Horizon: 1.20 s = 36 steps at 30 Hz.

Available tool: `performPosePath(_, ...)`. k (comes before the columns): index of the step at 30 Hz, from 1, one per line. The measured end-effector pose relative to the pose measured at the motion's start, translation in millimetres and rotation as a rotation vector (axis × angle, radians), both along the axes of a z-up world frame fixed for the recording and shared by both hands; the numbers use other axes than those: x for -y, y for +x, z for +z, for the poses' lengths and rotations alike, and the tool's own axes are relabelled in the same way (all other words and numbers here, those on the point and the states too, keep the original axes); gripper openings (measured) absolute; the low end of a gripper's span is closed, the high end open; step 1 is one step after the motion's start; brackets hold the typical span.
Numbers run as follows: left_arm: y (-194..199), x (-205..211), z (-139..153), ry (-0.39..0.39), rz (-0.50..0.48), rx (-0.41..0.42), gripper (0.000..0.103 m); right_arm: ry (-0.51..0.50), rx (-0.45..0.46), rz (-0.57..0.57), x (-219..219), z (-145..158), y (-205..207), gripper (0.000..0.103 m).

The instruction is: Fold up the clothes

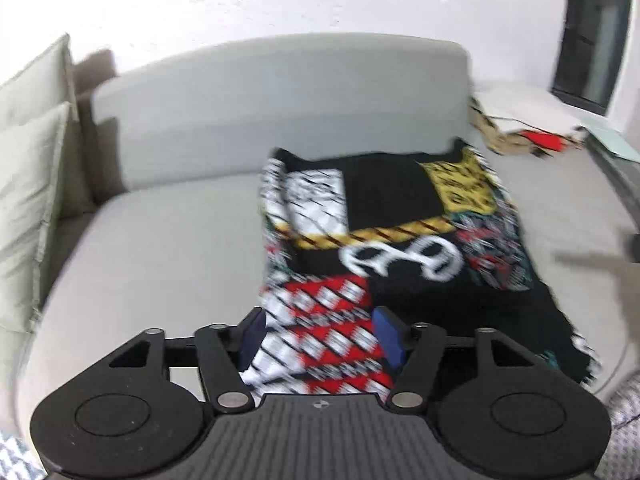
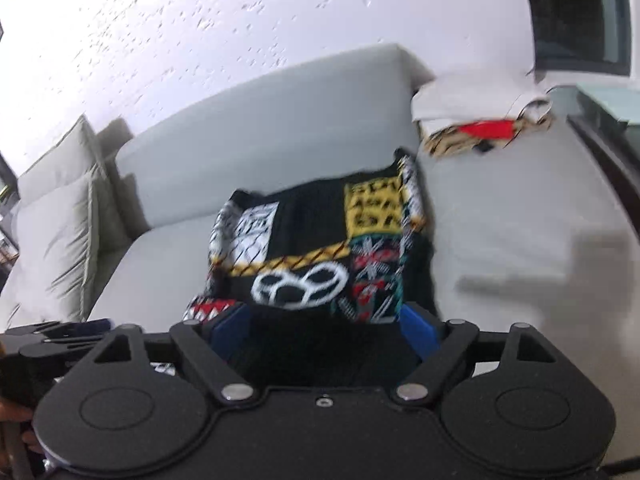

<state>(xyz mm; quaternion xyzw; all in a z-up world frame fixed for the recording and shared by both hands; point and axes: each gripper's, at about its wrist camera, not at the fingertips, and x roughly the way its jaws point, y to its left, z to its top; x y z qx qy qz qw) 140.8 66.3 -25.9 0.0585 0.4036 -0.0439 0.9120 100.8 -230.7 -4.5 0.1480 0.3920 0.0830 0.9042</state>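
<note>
Patterned garment (image 1: 384, 248) spread flat on the seat of a pale grey sofa (image 1: 180, 240), black ground with white, yellow and red-and-white panels, seen blurred through the left wrist camera. Nearest edge, the red-and-white diamond part, running in between the blue fingers (image 1: 387, 336) of the left gripper (image 1: 320, 336). Fingers set apart on either side of that cloth, not pressed together; whether pinching it or only straddling it, cannot tell. Backrest of the sofa behind the garment, two light cushions (image 1: 36, 184) propped at the far left. Another pile of cloth (image 1: 524, 136), tan with a red patch, lying further back on the right, well apart from the garment.

Right wrist view: same garment (image 2: 320, 240) lying in the middle of the sofa seat (image 2: 500, 220), yellow panel at its far right corner, white ring motif near the front. Black near edge reaching in between the blue fingers (image 2: 416, 328) of the right gripper (image 2: 324, 330). Fingers spread wide, cloth between them; grip on it not clear. Left gripper (image 2: 60, 332) visible at the left border, just beside. Cushions (image 2: 56, 232) at the left, tan and red cloth pile (image 2: 488, 132) behind on the right under a white folded piece.
</note>
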Motion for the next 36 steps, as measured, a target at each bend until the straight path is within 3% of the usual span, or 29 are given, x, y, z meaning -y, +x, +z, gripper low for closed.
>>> performPosePath(7,32.1,-21.8,13.7,-0.06,0.007,0.047,0.061,0.048,0.032,-0.008,0.5,18.3,28.0,0.084)
performPosePath(14,98.1,-29.7,-1.4,-0.031,0.025,0.043,0.061,0.016,0.022,-0.019,-1.6,8.3,97.3,0.084)
performPosePath(18,154.0,-30.6,-32.0,-0.018,0.003,-0.039,0.057,-0.017,-0.063,-0.058,6.5,-27.2,155.3,0.084)
performPosePath(19,168.6,-32.3,-42.5,-0.026,0.006,-0.063,0.05,-0.025,-0.084,-0.067,8.5,-36.1,169.8,0.079)
performPosePath(20,182.5,-35.8,-51.6,-0.037,0.019,-0.076,0.038,-0.033,-0.105,-0.077,10.6,-45.0,184.3,0.068)
performPosePath(21,196.3,-39.2,-60.8,-0.048,0.032,-0.089,0.035,-0.041,-0.126,-0.087,12.6,-53.9,198.8,0.062)
performPosePath(24,232.2,-46.7,-82.6,-0.052,0.065,-0.099,0.04,-0.066,-0.19,-0.116,18.7,-80.5,242.3,0.058)
performPosePath(26,254.6,-46.9,-92.9,-0.022,0.076,-0.097,0.056,-0.064,-0.204,-0.136,26.4,-94.5,265.1,0.058)
performPosePath(29,287.0,-44.6,-106.6,-0.013,0.061,-0.101,0.06,-0.06,-0.215,-0.167,38.6,-110.8,296.8,0.057)
performPosePath(33,327.7,-41.1,-127.0,-0.022,0.064,-0.158,0.062,-0.084,-0.244,-0.183,45.4,-135.9,339.3,0.056)
performPosePath(36,354.4,-42.9,-140.3,-0.045,0.077,-0.185,0.053,-0.064,-0.244,-0.188,52.1,-151.5,358.8,0.044)
